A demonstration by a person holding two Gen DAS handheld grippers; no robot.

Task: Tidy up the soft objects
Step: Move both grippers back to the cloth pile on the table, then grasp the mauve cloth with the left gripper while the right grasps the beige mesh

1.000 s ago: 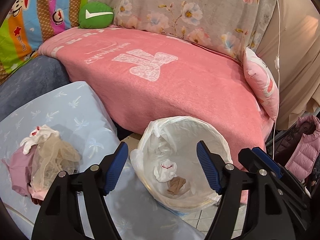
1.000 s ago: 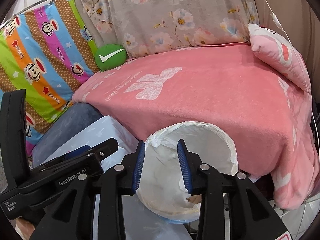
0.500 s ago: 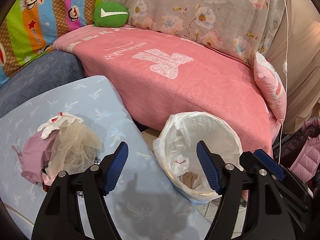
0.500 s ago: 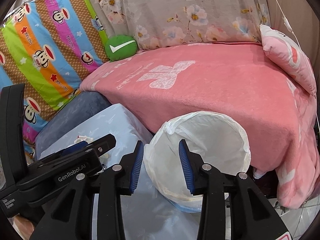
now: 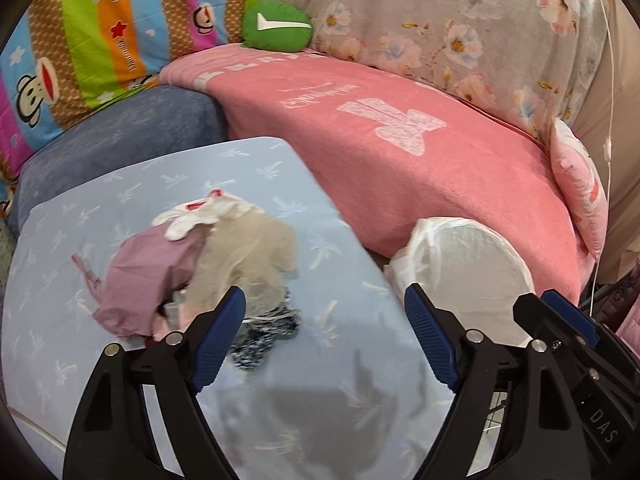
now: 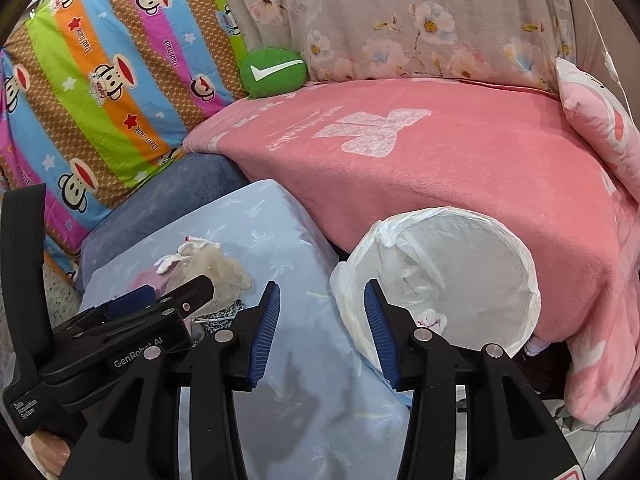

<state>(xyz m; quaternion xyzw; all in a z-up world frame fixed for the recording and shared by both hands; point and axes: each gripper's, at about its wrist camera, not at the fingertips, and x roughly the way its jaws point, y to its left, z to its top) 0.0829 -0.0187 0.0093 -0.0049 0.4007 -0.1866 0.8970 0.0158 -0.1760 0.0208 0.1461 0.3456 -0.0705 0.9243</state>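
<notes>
Bin [image 6: 460, 280] interior, white item: right view only | both hand-held grippers [image 5: 324, 340] [image 6: 318, 330] spread, empty

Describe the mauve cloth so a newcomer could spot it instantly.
Find the pale blue cushion in front of the pink blanket. A small heap of cloths lies on it; the mauve cloth is its left part, beside a sheer beige mesh, under a white sock.

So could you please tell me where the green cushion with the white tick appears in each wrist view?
Left wrist: green cushion at top, left of centre, on the pink blanket's far edge.
Right wrist: green cushion upper left of centre, on the same far edge.
Shared landmark: the white-lined bin, at lower right in both.
</notes>
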